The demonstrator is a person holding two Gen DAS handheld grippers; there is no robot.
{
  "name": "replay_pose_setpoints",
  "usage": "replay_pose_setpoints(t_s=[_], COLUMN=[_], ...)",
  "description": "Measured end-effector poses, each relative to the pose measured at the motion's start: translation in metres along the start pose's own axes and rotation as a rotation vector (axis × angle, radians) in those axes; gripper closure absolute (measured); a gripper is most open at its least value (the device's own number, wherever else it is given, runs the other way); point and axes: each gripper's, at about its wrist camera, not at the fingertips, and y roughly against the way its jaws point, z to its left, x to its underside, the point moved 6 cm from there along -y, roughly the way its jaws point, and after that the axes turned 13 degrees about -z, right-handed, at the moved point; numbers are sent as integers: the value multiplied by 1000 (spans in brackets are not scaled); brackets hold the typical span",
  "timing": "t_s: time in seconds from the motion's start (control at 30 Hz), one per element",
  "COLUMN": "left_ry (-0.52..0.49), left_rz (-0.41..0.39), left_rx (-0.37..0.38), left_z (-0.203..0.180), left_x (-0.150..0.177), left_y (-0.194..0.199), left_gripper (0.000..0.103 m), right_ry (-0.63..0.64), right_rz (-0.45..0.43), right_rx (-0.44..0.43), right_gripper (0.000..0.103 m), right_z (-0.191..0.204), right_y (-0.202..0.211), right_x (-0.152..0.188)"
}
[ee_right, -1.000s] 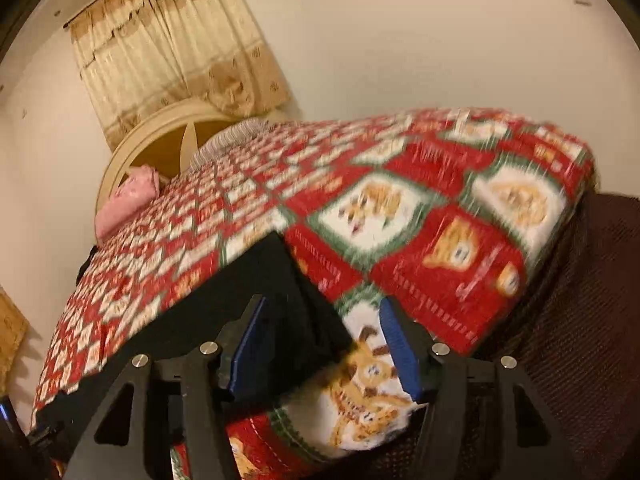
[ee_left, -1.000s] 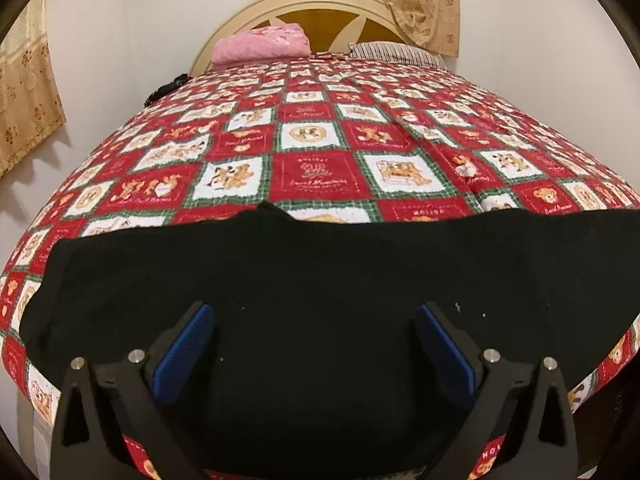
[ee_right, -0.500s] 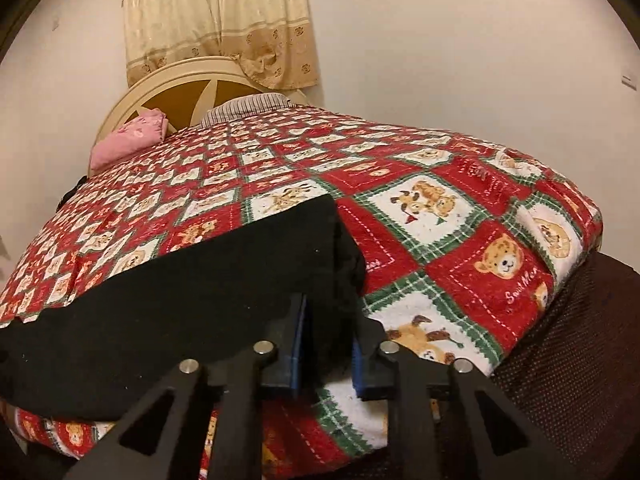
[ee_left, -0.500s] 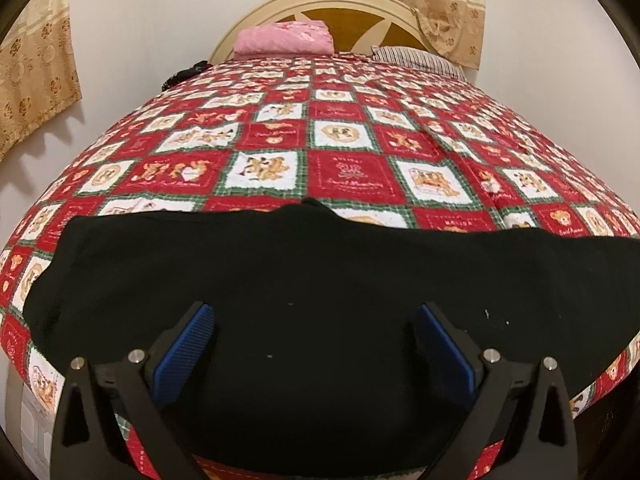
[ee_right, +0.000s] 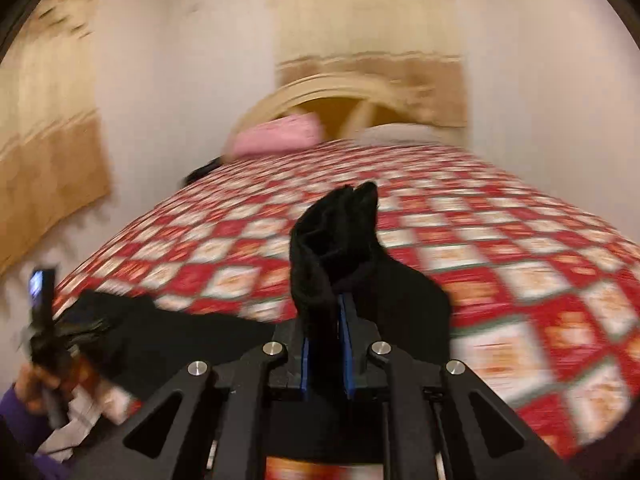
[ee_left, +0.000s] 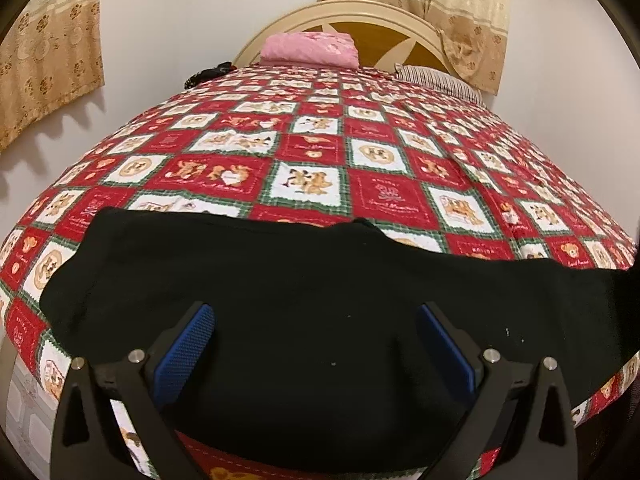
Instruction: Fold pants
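Note:
Black pants (ee_left: pixel 312 304) lie flat across the near edge of a bed with a red and white bear-print cover (ee_left: pixel 376 168). My left gripper (ee_left: pixel 316 344) is open, its blue pads (ee_left: pixel 184 348) spread just above the pants' middle. My right gripper (ee_right: pixel 326 344) is shut on the pants' right end (ee_right: pixel 340 236) and holds it lifted above the bed, the cloth bunched and sticking up past the jaws. The right wrist view is motion-blurred. The left gripper also shows at the left of that view (ee_right: pixel 44 292).
A pink folded cloth (ee_left: pixel 308 50) and a striped pillow (ee_left: pixel 436 80) lie at the wooden headboard (ee_left: pixel 360 20). Curtains (ee_left: pixel 44 52) hang on the left wall and behind the headboard. The bed's front edge drops off just under my grippers.
My right gripper closed on the right end of the pants and has lifted it up and swung toward the left. My left gripper stayed open and shifted slightly over the pants.

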Motion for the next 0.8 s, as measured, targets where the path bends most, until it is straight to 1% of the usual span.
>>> replay_pose_setpoints(t_s=[0.07, 0.17, 0.2, 0.23, 0.27, 0.33, 0.4, 0.43, 0.47, 0.5, 0.53, 0.57, 0.63, 0.67, 0.7, 0.73, 0.77, 0.8], left_ry=[2, 8, 11, 16, 19, 30, 42, 46, 50, 52, 52, 51, 40, 34, 28, 26, 25, 27], left_rz=[-1, -1, -2, -2, -1, 4, 9, 11, 12, 13, 15, 16, 21, 19, 17, 16, 14, 14], left_rx=[-1, -13, -19, -25, -27, -33, -37, -37, -36, -33, -30, -28, -20, -20, -21, -23, -24, -22], left_z=[4, 13, 16, 20, 22, 28, 33, 34, 35, 35, 34, 33, 30, 30, 29, 29, 29, 29], left_x=[0, 2, 3, 4, 4, 5, 6, 6, 6, 6, 7, 7, 8, 9, 9, 9, 9, 9], left_y=[1, 1, 1, 1, 1, -1, -4, -5, -6, -7, -8, -9, -10, -9, -8, -8, -8, -8], left_gripper=[0, 0, 0, 0, 0, 0, 0, 0, 0, 0, 0, 0, 0, 0, 0, 0, 0, 0], right_ry=[82, 126, 146, 191, 255, 342, 380, 394, 384, 359, 311, 271, 160, 61, 5, -42, -66, -81], right_rz=[50, 125, 140, 155, 165, 172, 182, 177, 185, 193, 200, 205, 213, 184, 154, 129, 125, 120], right_rx=[-65, -157, -173, -182, -165, -145, -145, -153, -193, -237, -306, -358, -469, -532, -541, -517, -462, -413], right_gripper=[90, 90, 90, 90, 90, 90, 85, 75, 60, 53, 40, 39, 39, 40, 44, 58, 70, 73], right_z=[46, 95, 108, 122, 133, 144, 147, 150, 151, 152, 155, 157, 155, 150, 144, 135, 126, 117], right_y=[-23, -49, -53, -57, -61, -67, -65, -62, -59, -56, -50, -46, -35, -29, -27, -31, -40, -48], right_x=[26, 66, 76, 89, 100, 114, 123, 123, 122, 121, 120, 118, 106, 93, 84, 74, 68, 67])
